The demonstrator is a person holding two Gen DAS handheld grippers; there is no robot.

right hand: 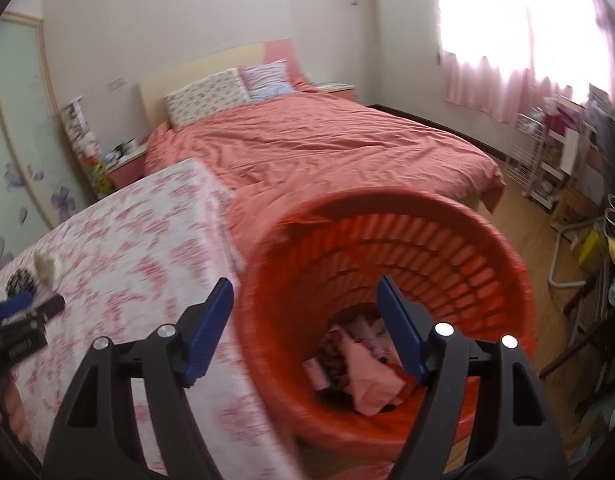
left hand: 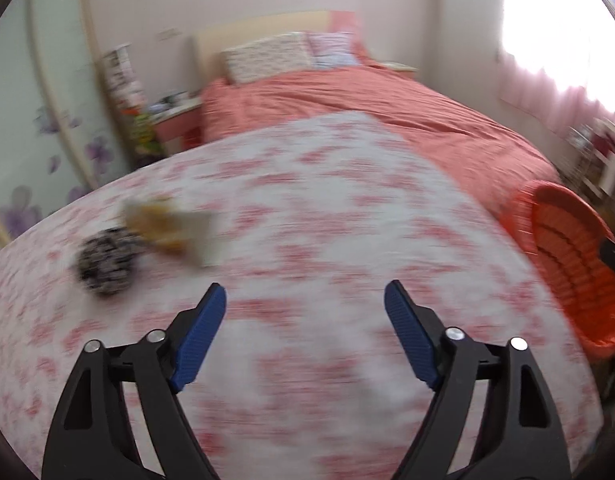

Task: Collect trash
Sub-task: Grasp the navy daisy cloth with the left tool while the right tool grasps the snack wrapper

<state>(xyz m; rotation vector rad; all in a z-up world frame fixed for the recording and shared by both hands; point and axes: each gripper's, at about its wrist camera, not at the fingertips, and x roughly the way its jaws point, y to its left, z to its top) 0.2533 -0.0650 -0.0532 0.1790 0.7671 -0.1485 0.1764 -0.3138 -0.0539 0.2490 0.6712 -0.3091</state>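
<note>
No label is legible anywhere. The left tongs (left hand: 305,296) stand open and empty over a bench (left hand: 327,220) draped in a red-and-white flowered cloth. A black-and-white wad (left hand: 105,266) and a yellowish wrapper (left hand: 167,228) lie there touching. The right tongs (right hand: 305,292), open and empty, hang above the orange basket (right hand: 487,240), where pink scraps (right hand: 367,380) lie. Beyond is a bed (right hand: 327,152).

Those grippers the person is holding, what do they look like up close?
Both match: the left gripper and right gripper have black plastic arms with triangular cut-outs and round silver bolts. Each finger ends in a flat, ribbed blue pad. No cables show.
</note>
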